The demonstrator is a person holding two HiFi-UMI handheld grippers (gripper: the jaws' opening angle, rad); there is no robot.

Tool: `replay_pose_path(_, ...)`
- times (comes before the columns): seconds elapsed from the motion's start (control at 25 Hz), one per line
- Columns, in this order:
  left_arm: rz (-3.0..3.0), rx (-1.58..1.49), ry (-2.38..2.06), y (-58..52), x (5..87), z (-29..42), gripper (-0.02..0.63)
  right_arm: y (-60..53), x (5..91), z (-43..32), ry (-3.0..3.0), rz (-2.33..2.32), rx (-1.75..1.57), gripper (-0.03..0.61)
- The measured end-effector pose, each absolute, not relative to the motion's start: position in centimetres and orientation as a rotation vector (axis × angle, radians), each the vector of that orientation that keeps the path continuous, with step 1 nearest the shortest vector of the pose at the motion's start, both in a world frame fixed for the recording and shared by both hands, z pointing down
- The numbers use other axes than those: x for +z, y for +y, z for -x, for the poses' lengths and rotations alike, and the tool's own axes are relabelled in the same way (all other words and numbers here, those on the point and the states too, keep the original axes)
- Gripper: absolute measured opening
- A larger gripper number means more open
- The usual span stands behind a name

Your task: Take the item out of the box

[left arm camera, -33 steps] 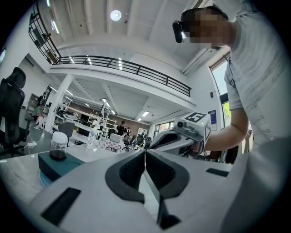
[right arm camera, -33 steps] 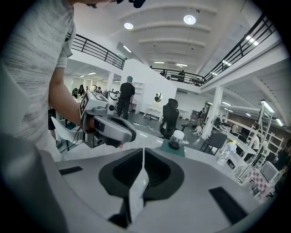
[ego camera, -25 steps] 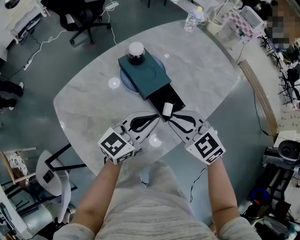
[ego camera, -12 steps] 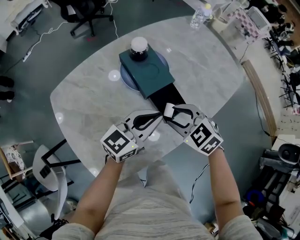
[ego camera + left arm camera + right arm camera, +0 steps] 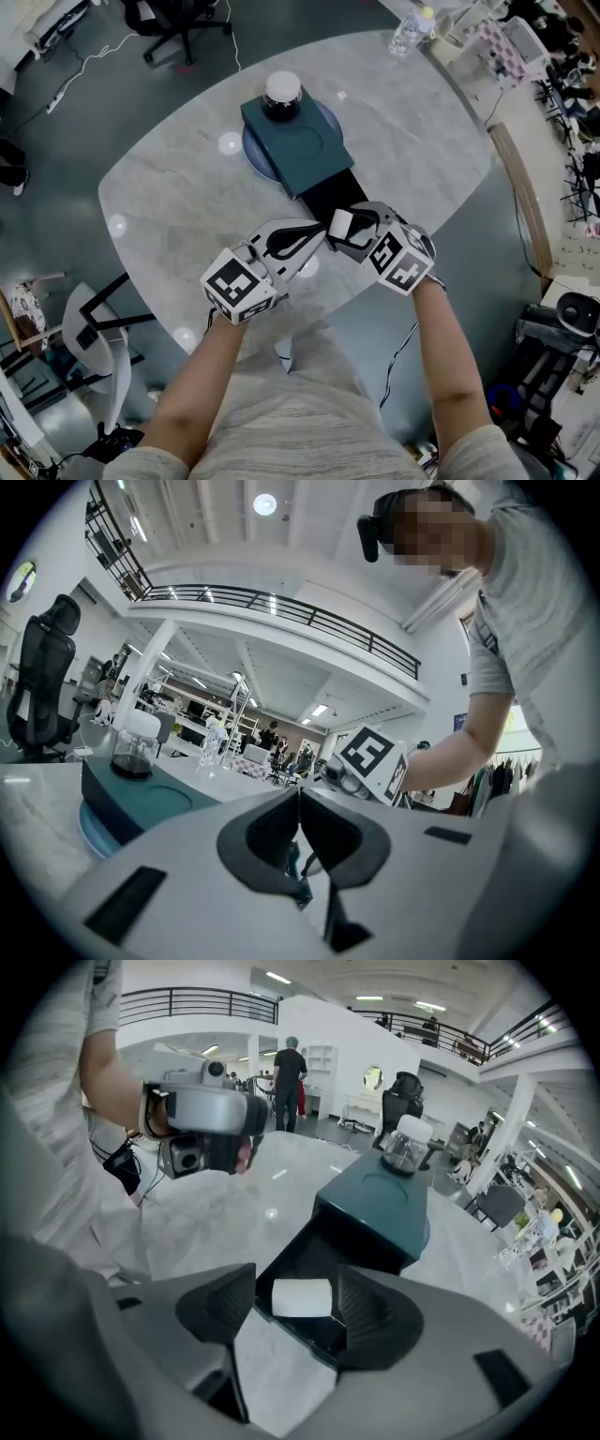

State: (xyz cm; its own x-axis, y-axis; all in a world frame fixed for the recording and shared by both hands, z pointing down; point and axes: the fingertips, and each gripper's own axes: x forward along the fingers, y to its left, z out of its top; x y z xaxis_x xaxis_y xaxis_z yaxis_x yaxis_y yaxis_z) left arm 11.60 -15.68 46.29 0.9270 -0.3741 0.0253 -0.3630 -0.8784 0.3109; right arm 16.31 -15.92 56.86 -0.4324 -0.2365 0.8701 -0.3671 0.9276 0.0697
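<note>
The white cylindrical item (image 5: 302, 1297) is not out yet. It sits at the near end of the black drawer (image 5: 330, 195), which is pulled out from the teal box (image 5: 295, 145), just right of centre in the head view.

The change is on the right. A second ago the right hand-held gripper (image 5: 349, 225) is nearly closed and lies lower right of the item, pointing at it from the side. Now it is rolled over, with its marker cube tipped up, and has slid in across the drawer's end. Its jaws are opening wide. In the right gripper view the item lies between the two pads with a gap on each side, so nothing presses on it.

The left hand-held gripper (image 5: 317, 234) keeps its place at the drawer's near corner with its jaws closed tip to tip. Whether it pinches something thin there cannot be told.

The box, the glass jar with a white lid (image 5: 282, 94) on top of it, and the grey marble tabletop (image 5: 178, 192) look unchanged.

Judged from this, the reach is done and the grasp is being set up. Closing on the item and lifting it clear are yet to be done.
</note>
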Motion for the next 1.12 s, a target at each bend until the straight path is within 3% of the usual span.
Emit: replay_pose_path(1.12, -2.747, -0.081, -0.59, -16.6, 46.3, -10.8, 0.02, -17.1, 63.3, -16.7, -1.804, -0.347, 0.349, 0.31)
